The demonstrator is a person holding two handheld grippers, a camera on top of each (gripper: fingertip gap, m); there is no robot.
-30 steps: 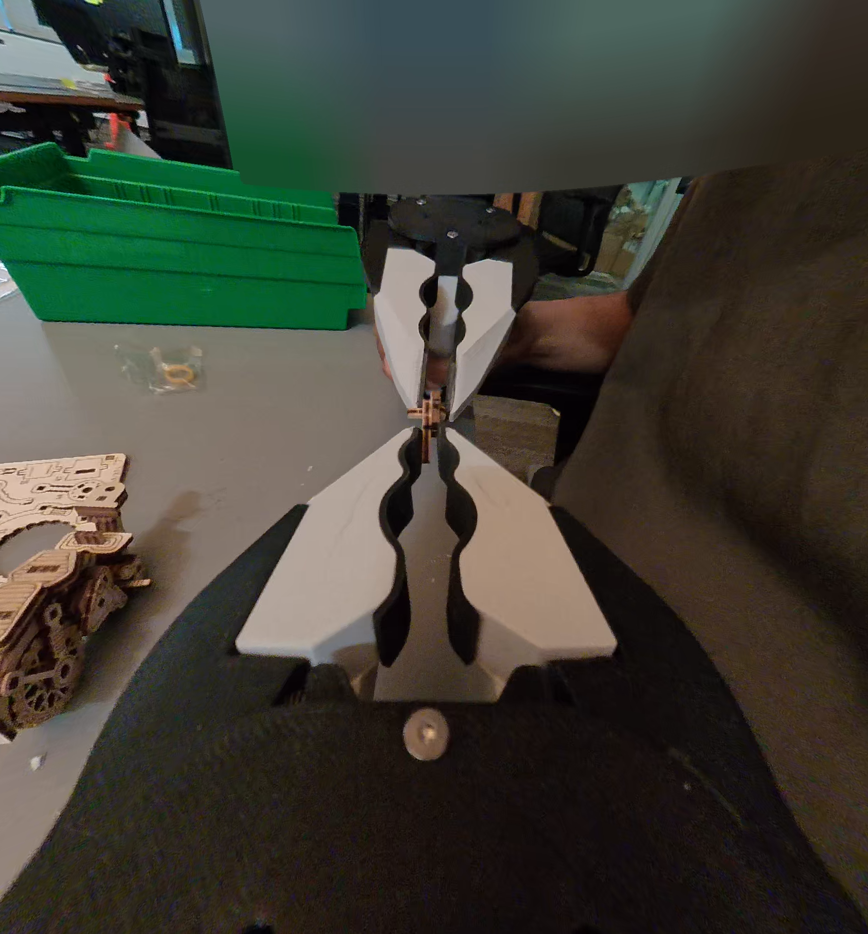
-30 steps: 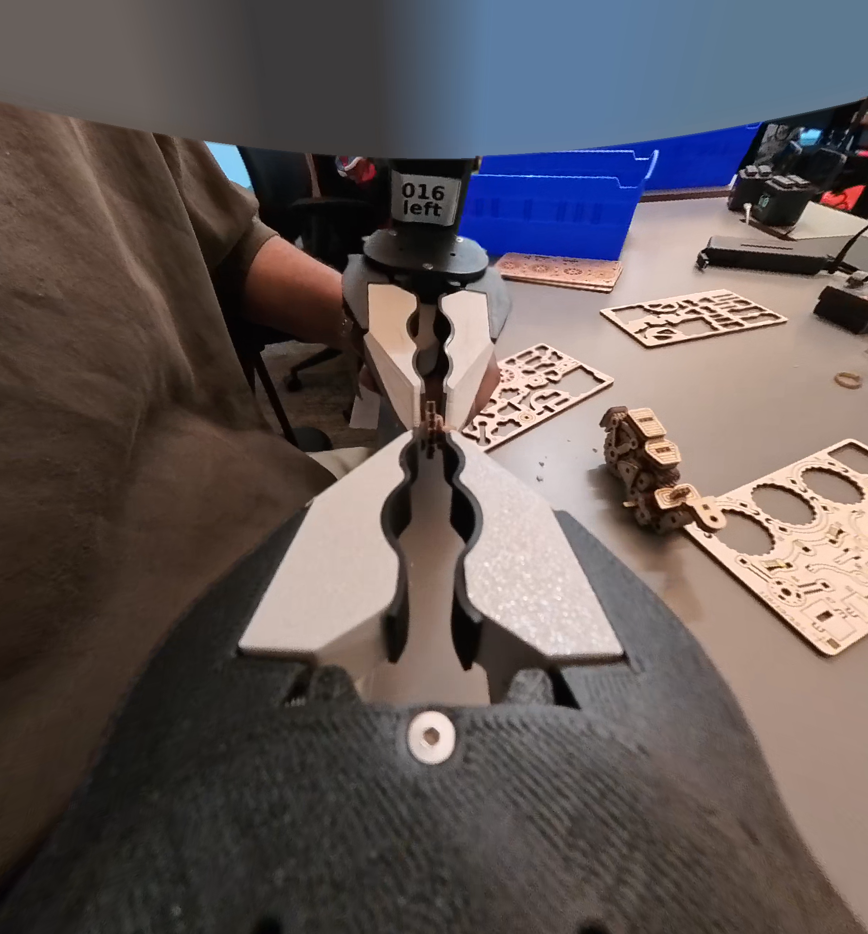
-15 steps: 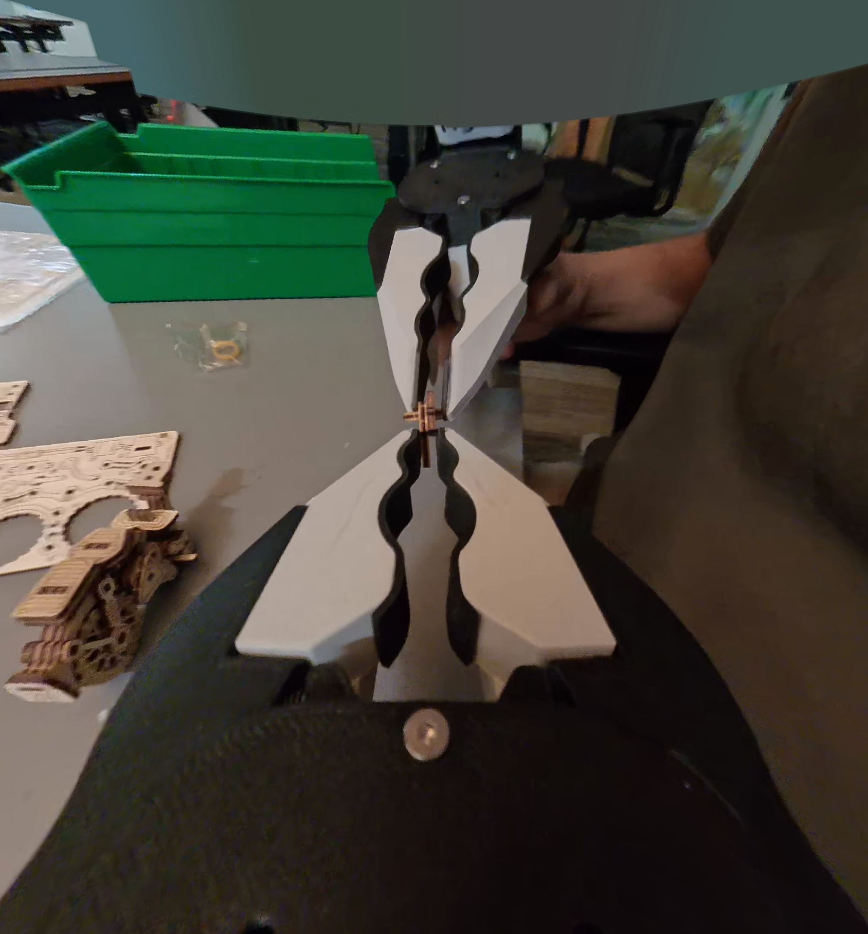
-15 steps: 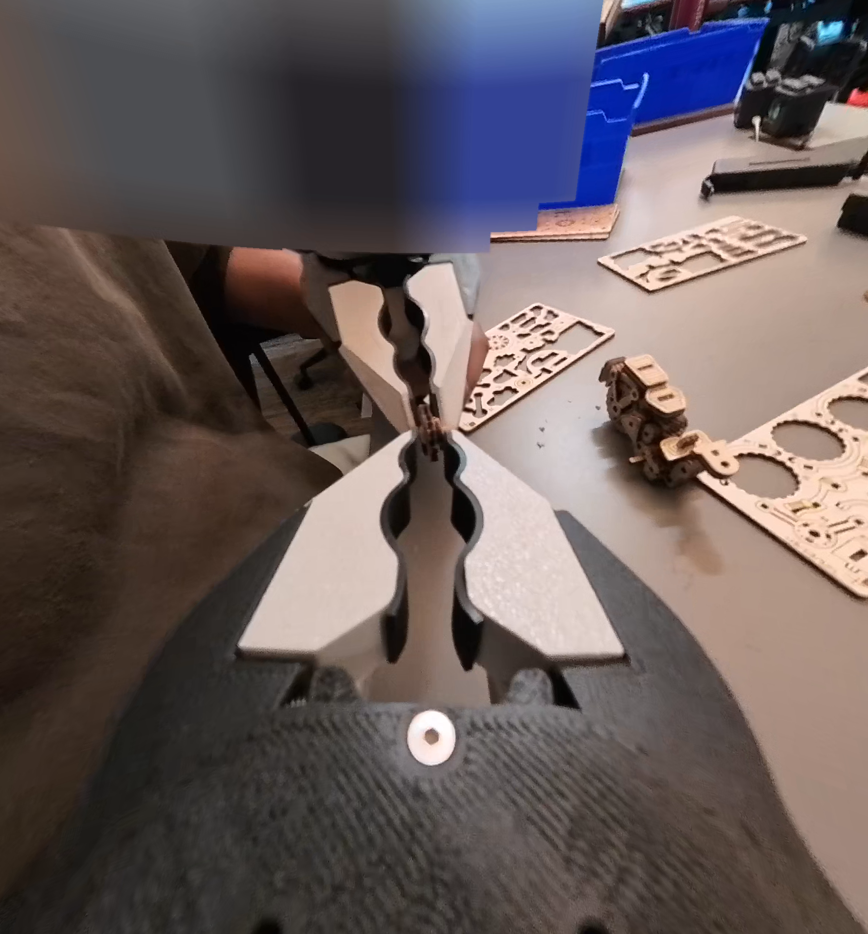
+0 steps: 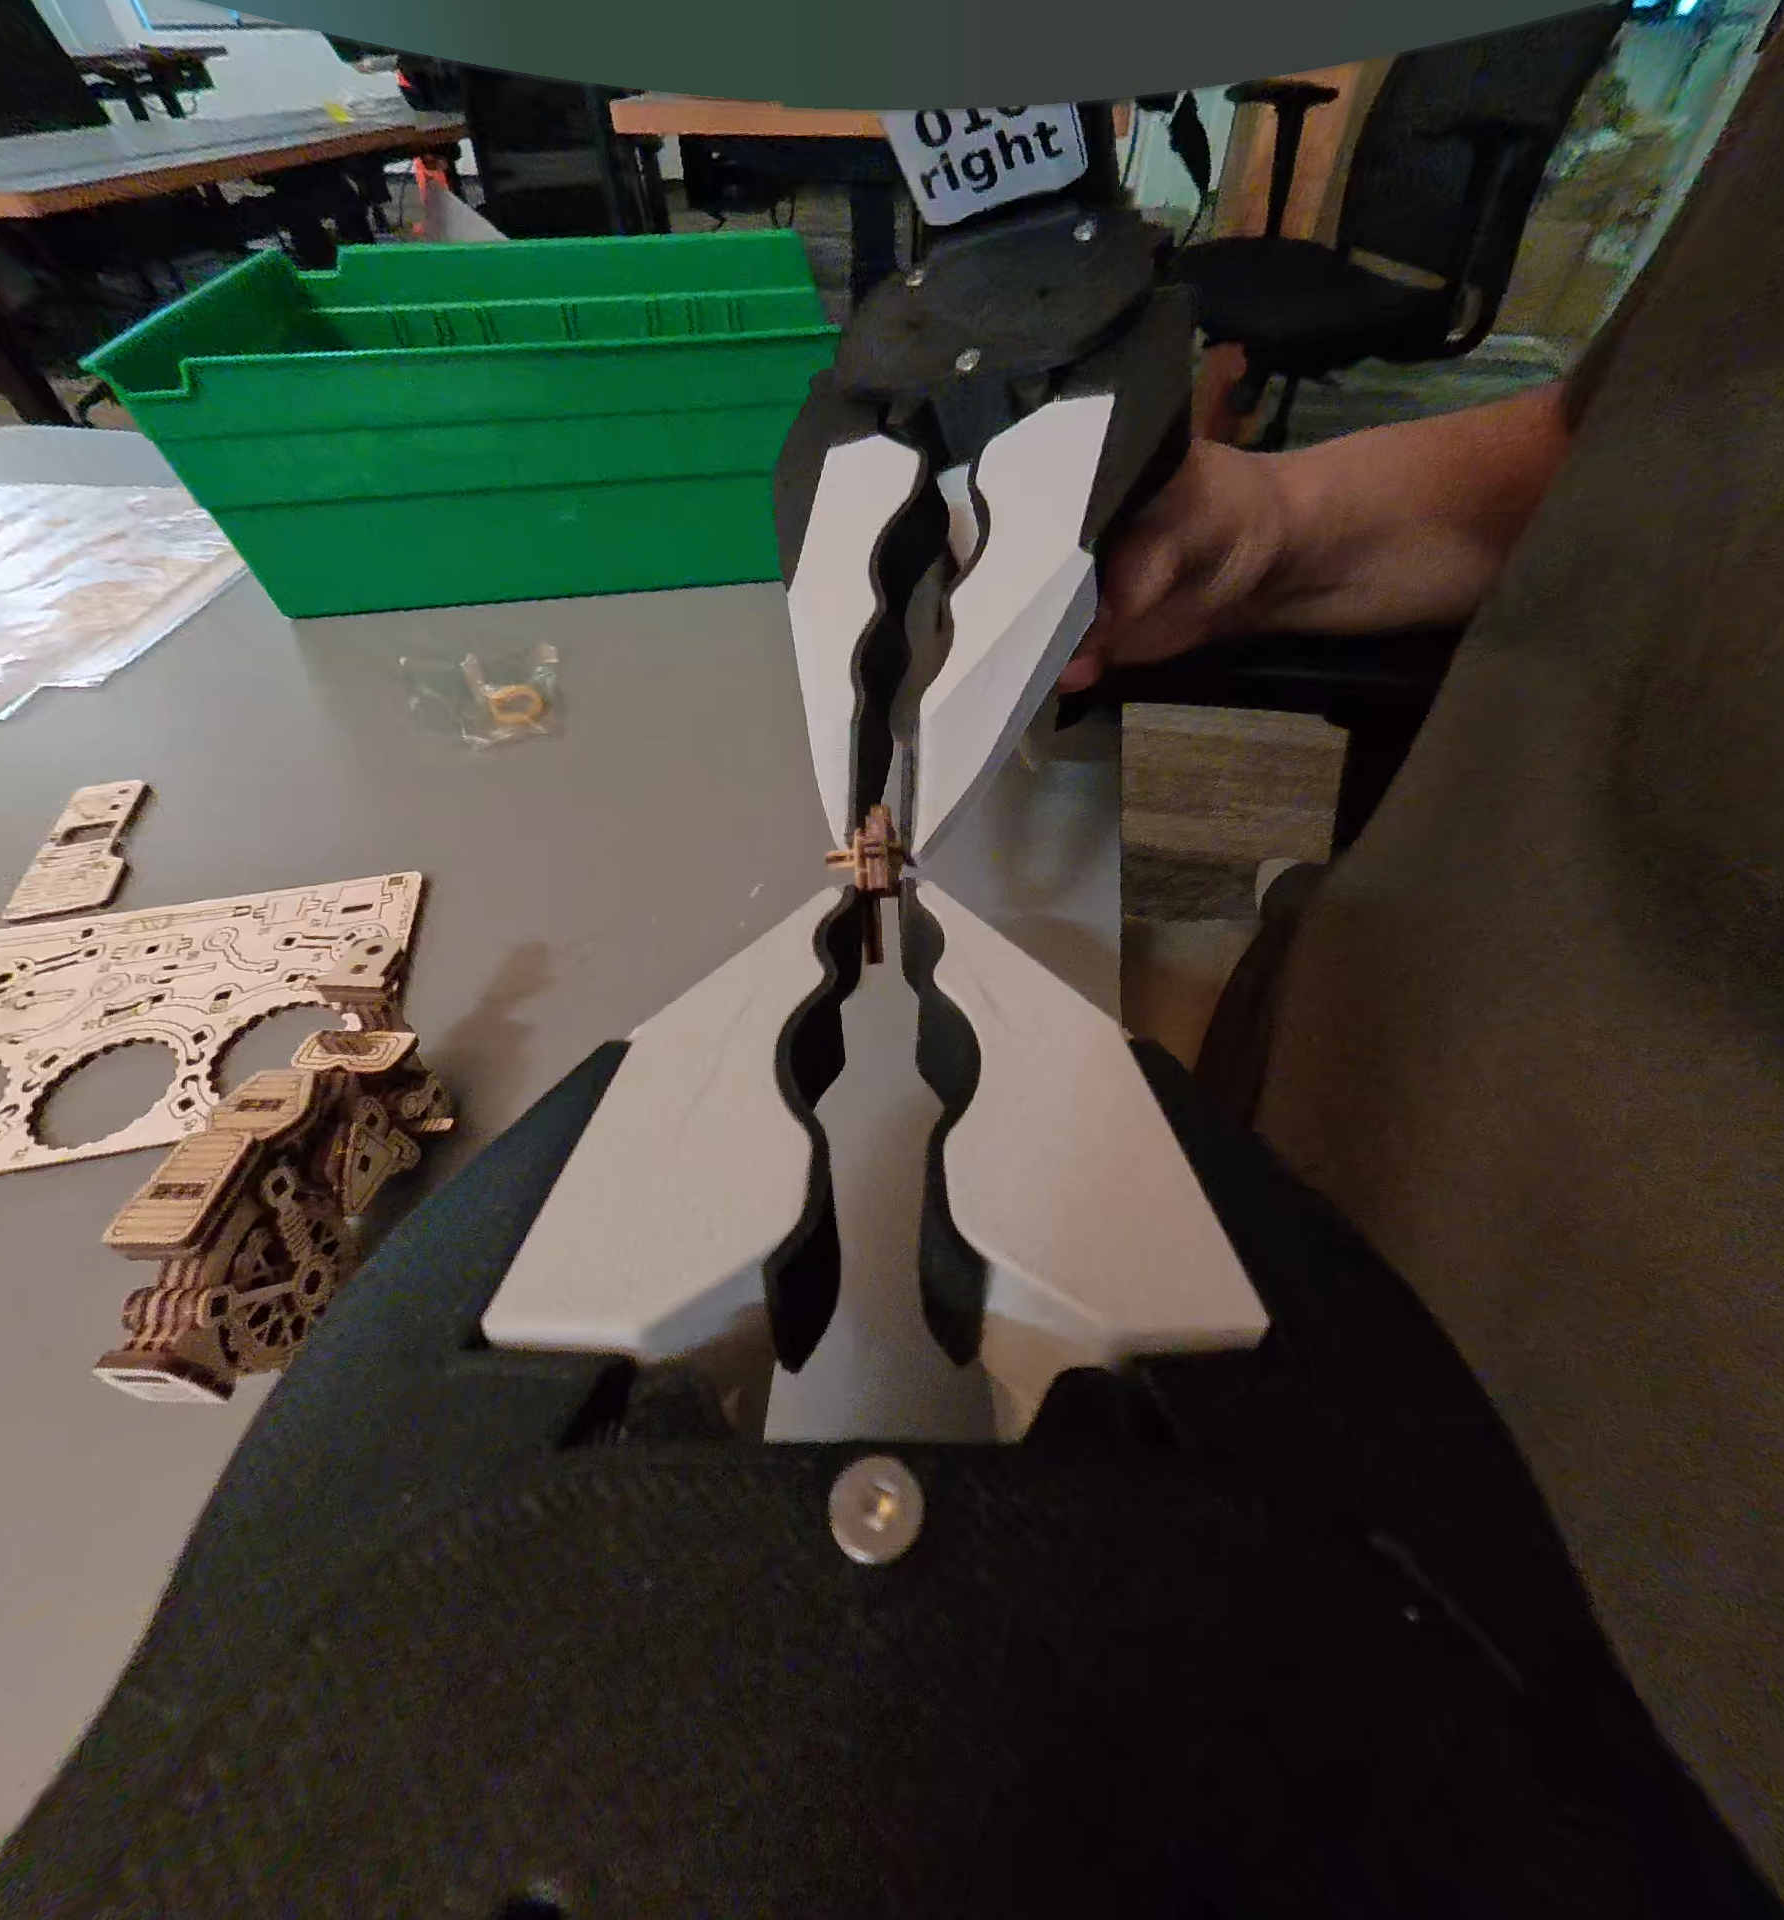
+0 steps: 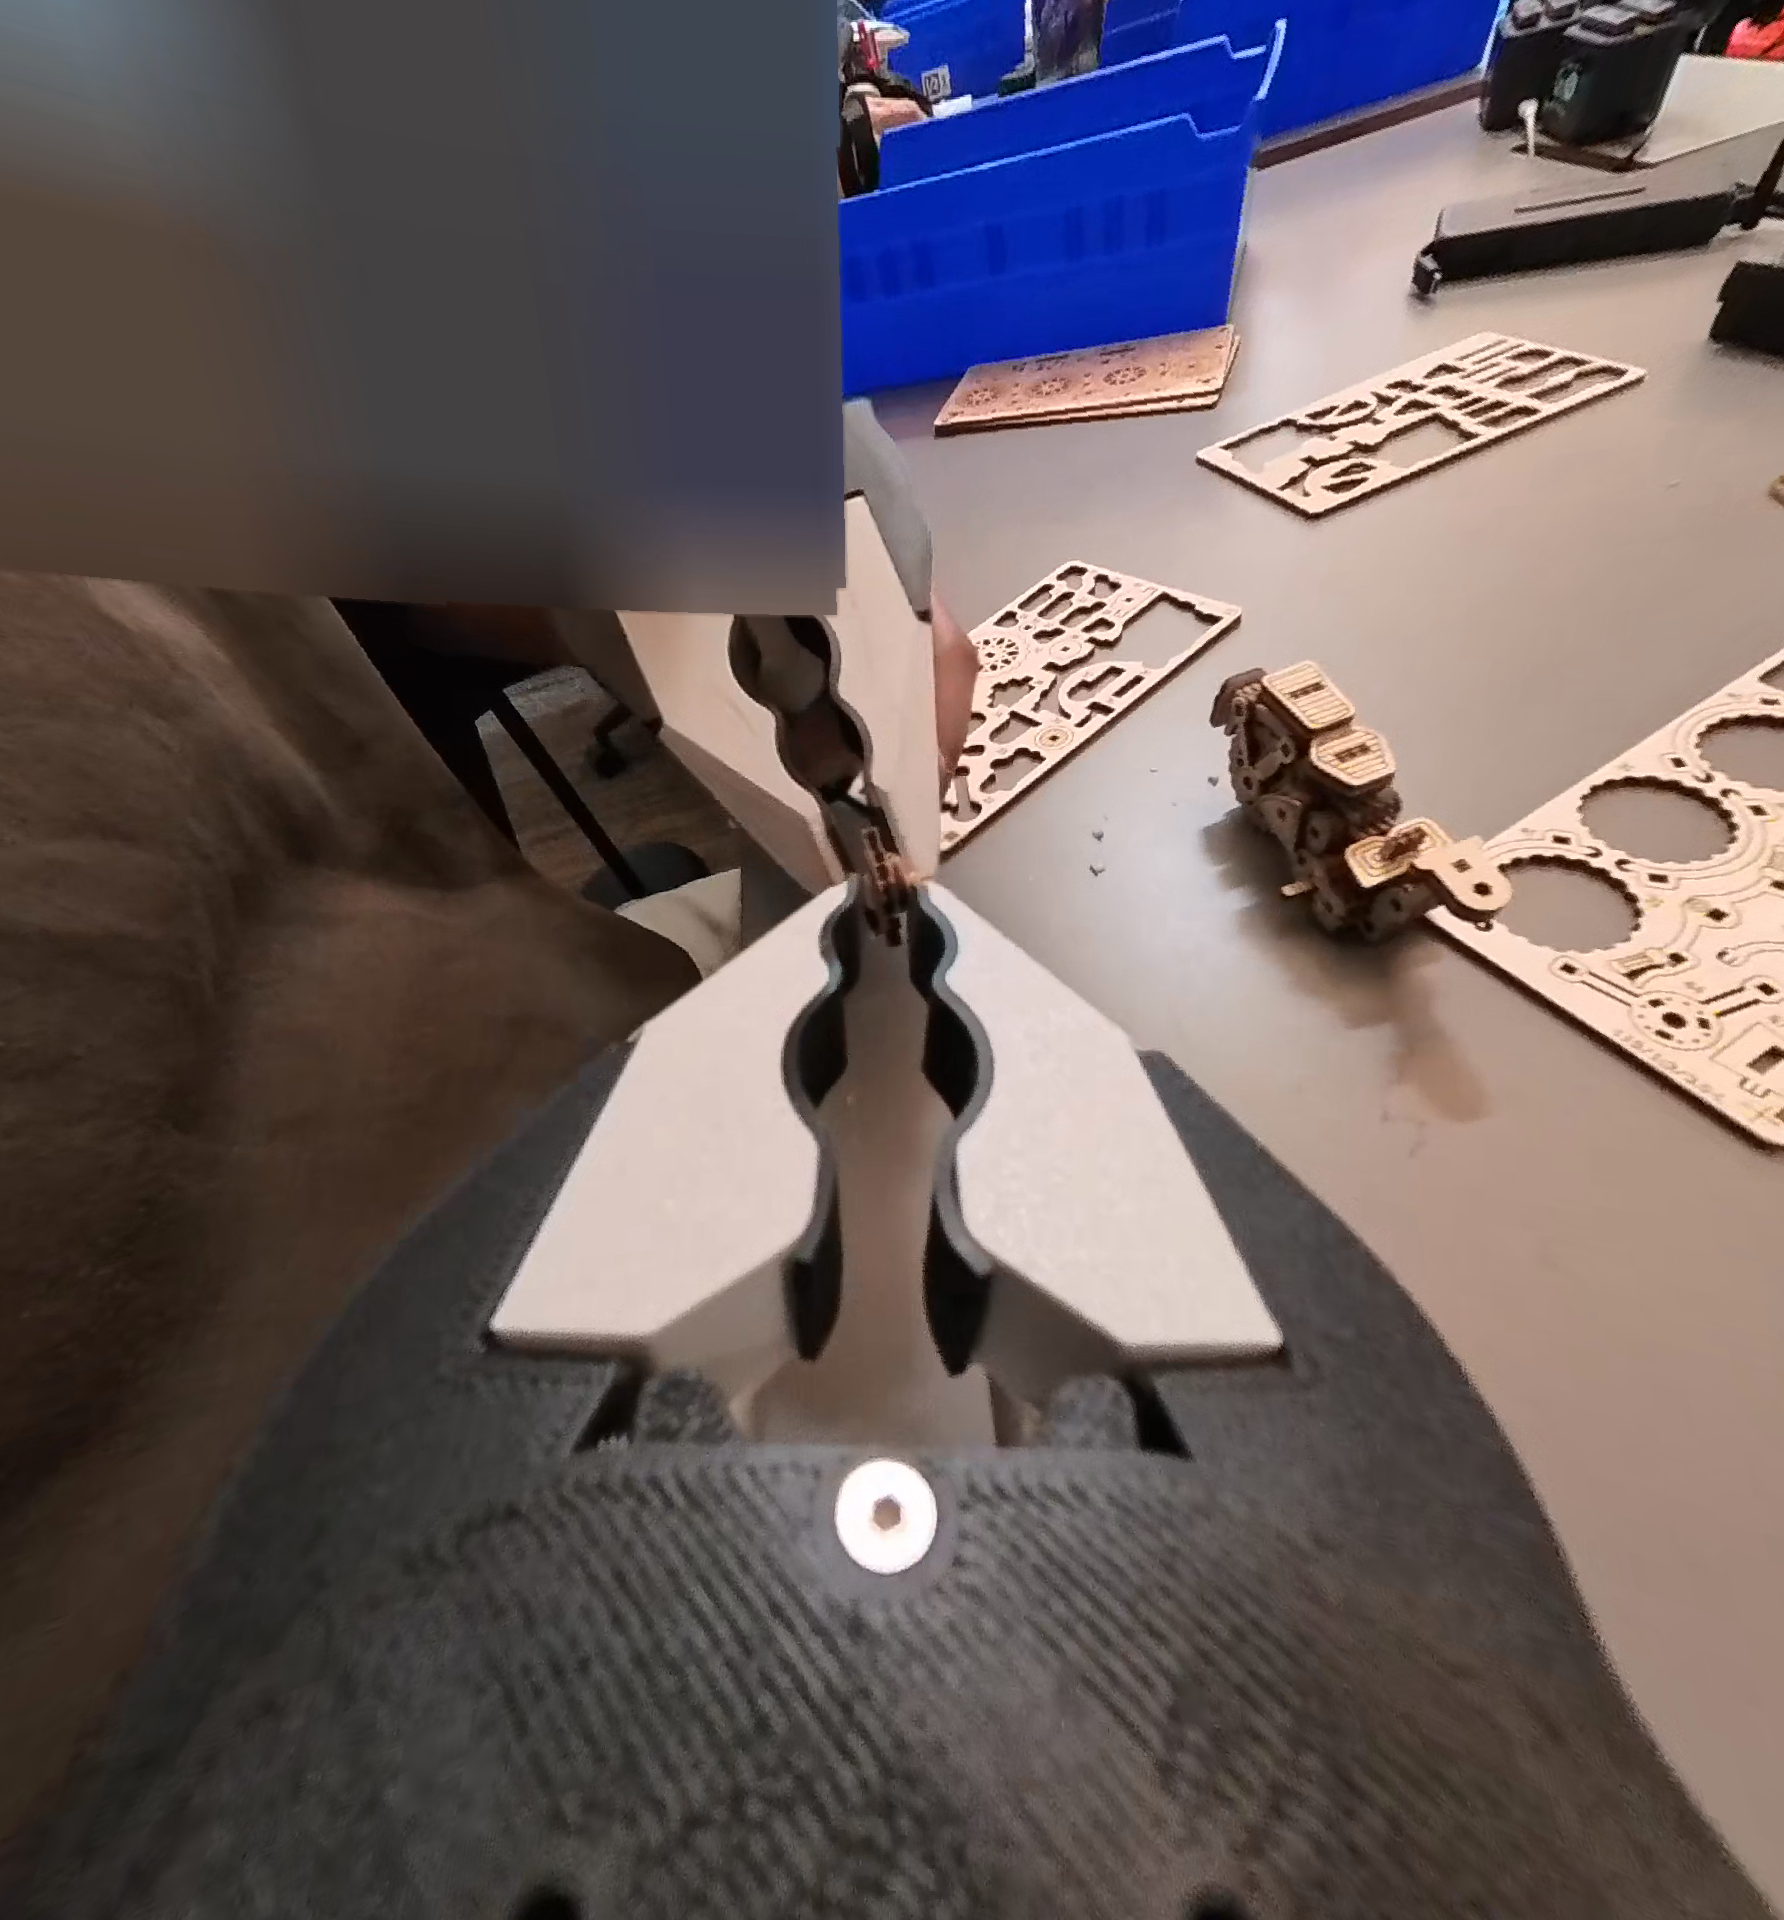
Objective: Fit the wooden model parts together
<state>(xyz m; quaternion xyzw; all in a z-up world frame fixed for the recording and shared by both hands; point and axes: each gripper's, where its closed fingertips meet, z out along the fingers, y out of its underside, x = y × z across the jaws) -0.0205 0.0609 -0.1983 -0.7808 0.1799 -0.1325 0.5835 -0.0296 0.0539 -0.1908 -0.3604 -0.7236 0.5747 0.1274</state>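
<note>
From my left wrist view, my left gripper [image 5: 872, 914] has its fingers narrowed tip to tip against my right gripper [image 5: 880, 831], and a small wooden part [image 5: 872, 868] is pinched between both pairs above the surface [image 5: 576, 831] edge. A half-built wooden model [image 5: 264, 1205] lies left, beside a cut-out sheet [image 5: 140, 997]; a green bin [image 5: 493, 416] stands behind.

From my right wrist view, my right gripper's [image 6: 883, 914] fingers clamp the same wooden part [image 6: 883, 883]. The wooden model [image 6: 1324, 800] sits well right, near a blue bin [image 6: 1044, 218].

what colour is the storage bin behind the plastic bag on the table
Green; the storage bin shows best in the left wrist view.
</note>
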